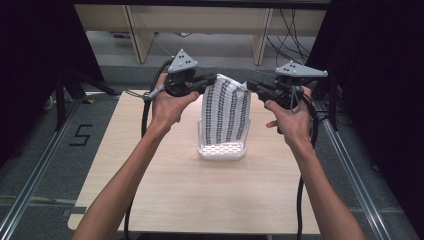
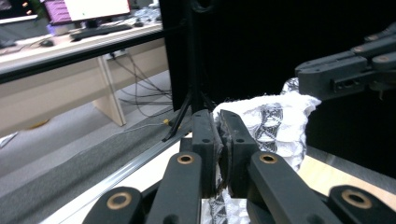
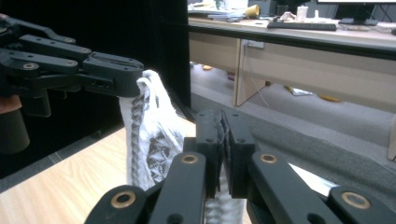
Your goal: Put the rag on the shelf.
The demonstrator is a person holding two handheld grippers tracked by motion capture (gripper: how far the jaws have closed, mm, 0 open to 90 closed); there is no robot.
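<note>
- Two bare forearms reach up from the near edge over the pale wooden table [image 1: 165,200], each hand wrapped round a black gripper.
- A white perforated basket [image 1: 222,150] sits on the table about mid-width, past the middle toward the far side.
- A white cloth with dark patterned stripes [image 1: 227,107] hangs stretched above the basket, its lower end dropping into it.
- The left gripper [image 1: 210,80] is clamped tight on the cloth's upper left corner; in the left gripper view its jaws are pressed together with fabric pinched between them.
- The right gripper [image 1: 251,86] grips the upper right corner, jaws closed on the fabric in the same way.
- Both grippers are held at about the same height, well above the tabletop, with the cloth's top edge spanning between them.
- Each carries a grey three-cornered plate [image 1: 182,61] on top, and black cables trail back down toward the near side.
- Beyond the table stand light wooden desks [image 1: 200,25] on a grey floor.
</note>
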